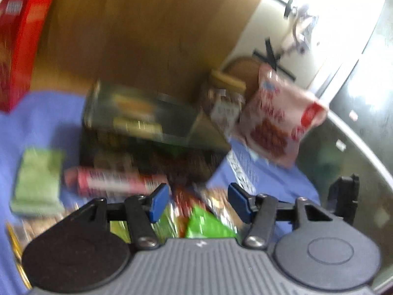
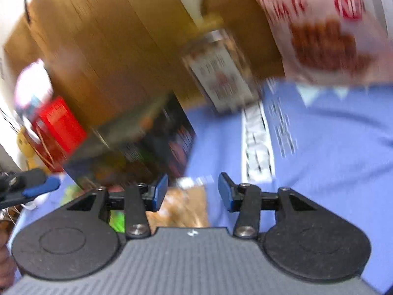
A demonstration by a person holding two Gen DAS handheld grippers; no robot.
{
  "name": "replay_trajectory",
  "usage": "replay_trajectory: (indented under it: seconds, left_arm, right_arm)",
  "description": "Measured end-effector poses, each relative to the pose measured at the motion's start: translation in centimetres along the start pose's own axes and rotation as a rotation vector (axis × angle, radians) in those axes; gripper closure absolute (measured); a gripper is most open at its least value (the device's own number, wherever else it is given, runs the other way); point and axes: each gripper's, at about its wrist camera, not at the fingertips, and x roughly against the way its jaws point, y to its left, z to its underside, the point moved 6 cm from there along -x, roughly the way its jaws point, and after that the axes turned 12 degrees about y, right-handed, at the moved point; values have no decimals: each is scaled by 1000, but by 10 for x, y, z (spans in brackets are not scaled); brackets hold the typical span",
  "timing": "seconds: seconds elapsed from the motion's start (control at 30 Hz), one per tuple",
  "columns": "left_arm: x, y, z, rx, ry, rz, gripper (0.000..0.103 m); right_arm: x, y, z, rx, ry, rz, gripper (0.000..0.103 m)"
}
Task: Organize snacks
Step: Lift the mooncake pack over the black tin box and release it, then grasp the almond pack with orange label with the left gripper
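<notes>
Both views are motion-blurred. My left gripper is open and empty, above a heap of small snack packets, among them a green one. A pink tube-shaped snack and a pale green packet lie to its left on the blue cloth. A dark snack box, a jar with a yellow lid and a pink-white snack bag stand beyond. My right gripper is open and empty over an orange-brown packet. The jar and the pink-white bag lie ahead of it.
A large cardboard box stands behind the snacks; it also shows in the right wrist view. A red carton stands at the far left. The table's rounded edge runs on the right, with dark floor beyond.
</notes>
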Motion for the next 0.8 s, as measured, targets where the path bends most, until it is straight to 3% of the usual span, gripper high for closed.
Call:
replay_trajectory:
  seconds: [0.1,0.23,0.37,0.53,0.7,0.8]
  left_arm:
    - [-5,4,20,37,45,11,49]
    - [-1,12,41,81,67,6,49]
    - [16,14,49,91,54,-6,49]
    - [18,12,55,89,68,-11,49]
    - [2,15,64,102,118,-18,44]
    - [-8,21,67,139,129,11,59]
  right_arm:
    - [-1,17,24,65,19,-6,54]
    - [21,55,65,175,69,-190,57]
    - [44,65,90,238,-11,-88,54]
    - [40,60,101,161,38,-203,54]
    - [31,68,99,127,47,-218,54]
    - [27,75,94,143,44,-215,54]
